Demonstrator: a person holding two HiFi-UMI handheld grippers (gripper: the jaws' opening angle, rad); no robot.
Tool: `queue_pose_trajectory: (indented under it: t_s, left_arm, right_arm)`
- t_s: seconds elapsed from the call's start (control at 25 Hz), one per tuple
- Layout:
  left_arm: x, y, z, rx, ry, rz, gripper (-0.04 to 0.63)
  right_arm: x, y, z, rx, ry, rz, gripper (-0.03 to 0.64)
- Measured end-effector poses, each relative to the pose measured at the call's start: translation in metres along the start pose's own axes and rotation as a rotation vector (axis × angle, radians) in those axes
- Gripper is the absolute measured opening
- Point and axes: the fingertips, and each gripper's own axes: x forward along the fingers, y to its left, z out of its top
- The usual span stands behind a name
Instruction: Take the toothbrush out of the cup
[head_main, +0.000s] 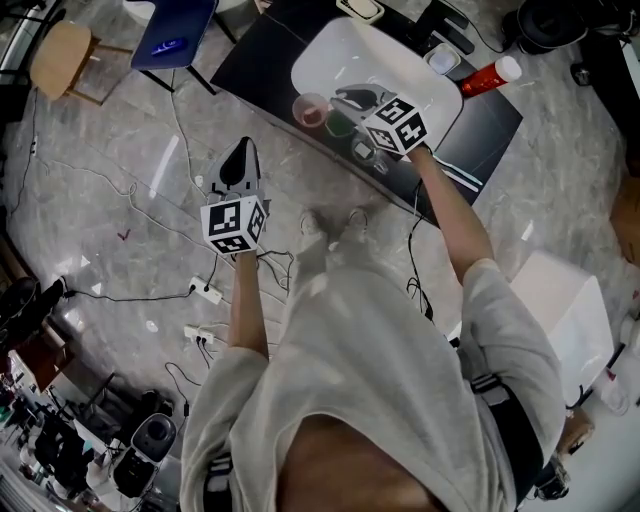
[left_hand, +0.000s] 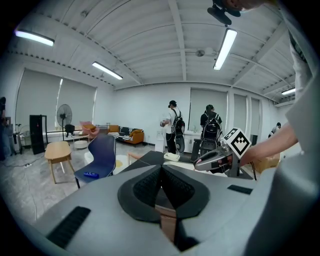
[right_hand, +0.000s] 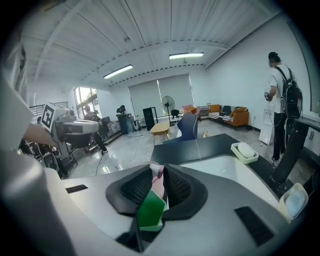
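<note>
The right hand-held gripper (head_main: 340, 113) reaches over the dark bench (head_main: 262, 52), by the edge of the white sink (head_main: 345, 48). Its jaws are narrow and pinch the green toothbrush (right_hand: 150, 211). The toothbrush is still at the pink cup (head_main: 312, 110), which stands at 9 o'clock from the jaw tips, right beside them. The left hand-held gripper (head_main: 240, 152) is over the floor, well away at 7 o'clock from the cup. Its jaws are closed together with nothing in them. A red bottle (head_main: 490, 76) lies at 2 o'clock from the right hand-held gripper
</note>
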Motion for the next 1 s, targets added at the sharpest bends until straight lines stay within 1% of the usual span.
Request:
queue_pose_trajectory:
  t_s: [0.24, 0.48, 0.64, 0.8, 0.88, 1.0]
  left_arm:
    - [-0.003, -0.003, 0.007, 0.011, -0.015, -0.024, 0.025]
    - [-0.002, -0.014, 0.015, 0.026, -0.036, -0.067, 0.025]
    - [0.0, -0.028, 0.019, 0.04, -0.047, -0.113, 0.025]
    - [0.006, -0.049, 0.026, 0.052, -0.06, -0.17, 0.025]
    - [0.011, -0.061, 0.03, 0.062, -0.066, -0.205, 0.025]
    - [0.017, -0.079, 0.032, 0.074, -0.068, -0.244, 0.025]
  right_arm:
    - [-0.016, 0.008, 0.023, -0.004, -0.067, -0.017, 0.078]
    - [-0.049, 0.008, 0.046, 0.022, -0.163, -0.074, 0.077]
    - [-0.077, 0.005, 0.056, 0.04, -0.219, -0.135, 0.077]
    - [-0.112, -0.003, 0.06, 0.09, -0.283, -0.199, 0.076]
    - [-0.133, -0.009, 0.057, 0.117, -0.31, -0.246, 0.076]
    - [-0.158, -0.017, 0.047, 0.13, -0.317, -0.302, 0.075]
